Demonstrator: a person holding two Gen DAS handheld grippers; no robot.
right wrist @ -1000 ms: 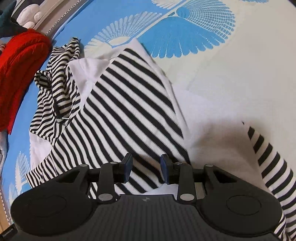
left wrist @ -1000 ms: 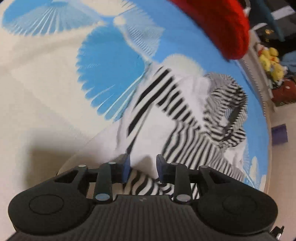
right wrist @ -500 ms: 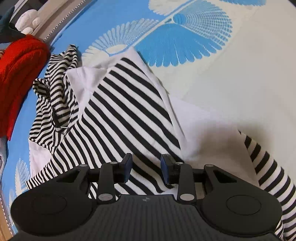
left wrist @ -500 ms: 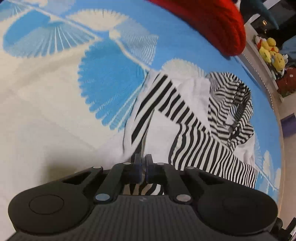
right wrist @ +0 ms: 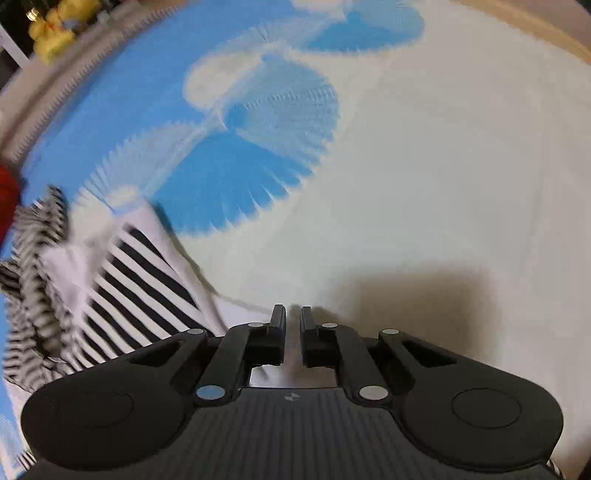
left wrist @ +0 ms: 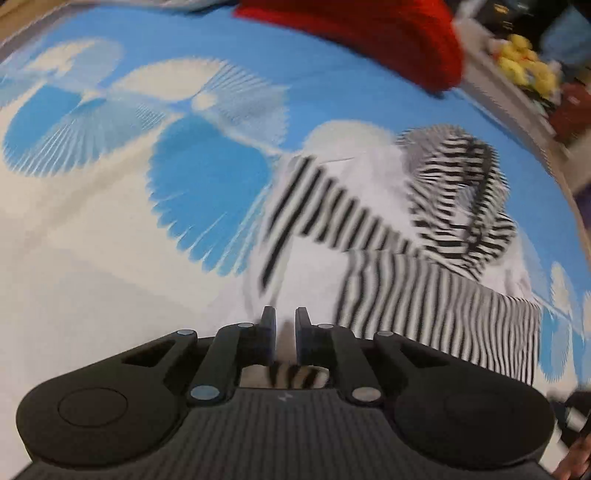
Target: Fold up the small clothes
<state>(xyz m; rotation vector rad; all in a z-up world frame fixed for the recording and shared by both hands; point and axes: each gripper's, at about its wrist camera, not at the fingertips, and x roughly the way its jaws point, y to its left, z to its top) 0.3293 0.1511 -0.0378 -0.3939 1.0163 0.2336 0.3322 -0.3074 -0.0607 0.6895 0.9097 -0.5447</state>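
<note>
A black-and-white striped garment (left wrist: 436,310) with white panels lies rumpled on the blue-and-white patterned bedspread (left wrist: 207,192). My left gripper (left wrist: 285,321) sits at its near white edge. Its jaws are narrow and opening slightly, with fabric pinched between the pads, and striped cloth shows beneath them. In the right wrist view the same garment (right wrist: 136,284) lies at the left. My right gripper (right wrist: 293,317) is at its white right-hand edge, jaws closing to a narrow gap with white cloth between them.
A red knitted piece (left wrist: 369,33) lies on the bedspread beyond the garment. Yellow soft toys (left wrist: 528,70) sit past the bed's far edge. Pale bedspread (right wrist: 443,184) stretches to the right of the right gripper.
Both views are now blurred by motion. The left gripper's jaws shut on the garment's edge, then eased apart a little. The right gripper shifted right to the white edge and narrowed its jaws.
</note>
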